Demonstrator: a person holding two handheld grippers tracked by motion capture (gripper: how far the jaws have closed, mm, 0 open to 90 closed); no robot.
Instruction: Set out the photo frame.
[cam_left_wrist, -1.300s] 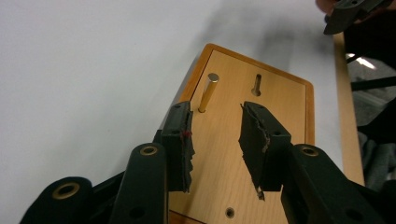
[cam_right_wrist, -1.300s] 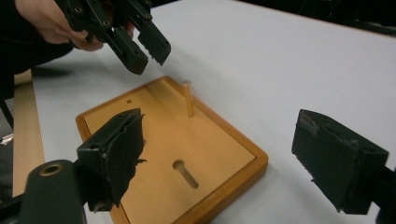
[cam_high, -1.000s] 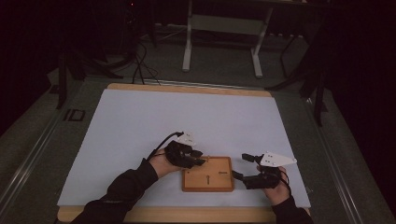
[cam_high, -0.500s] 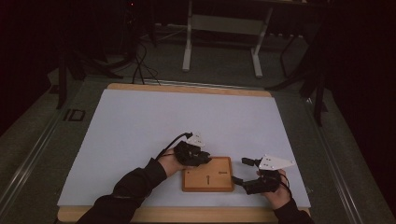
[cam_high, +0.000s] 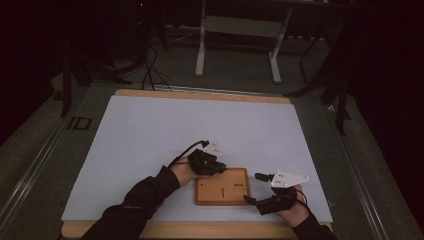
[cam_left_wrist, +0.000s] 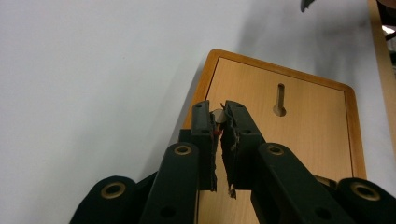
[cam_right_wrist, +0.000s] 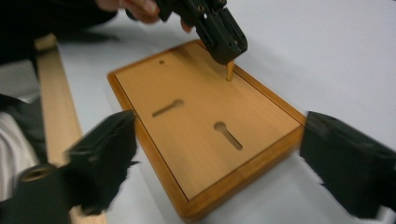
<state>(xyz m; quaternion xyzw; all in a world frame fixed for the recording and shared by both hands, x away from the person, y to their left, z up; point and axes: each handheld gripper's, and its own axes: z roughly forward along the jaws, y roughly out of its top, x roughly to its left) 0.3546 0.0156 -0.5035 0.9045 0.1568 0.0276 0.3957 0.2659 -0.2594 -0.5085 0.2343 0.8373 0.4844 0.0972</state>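
A: Two jaws of the left gripper nearly together, pads pressed on a small wooden peg. They have just been closing, with the peg between them.

B: Peg orientation?

A: Upright in the right gripper view, lower end touching the wooden board near one corner, just inside the raised rim. In the left gripper view only its pale tip shows between the pads.

B: Right gripper?

A: Right gripper has its jaws spread wide, nothing between the pads. In its own view the two black jaws stand either side of the board's near corner, apart from the wood; I cannot tell whether either one touches it. In the high view it sits at the board's right edge, the hand behind it near the table's front edge.

B: Board details?

A: Flat, rectangular, orange-brown rim, lighter inset face. Two keyhole slots cut in the face, plus a small round hole near the far corner. It lies on the white table sheet, close to the front edge, between the two hands.

B: Left hand?

A: Left hand comes in from the lower left in a dark sleeve, the gripper angled down over the board's upper left corner.
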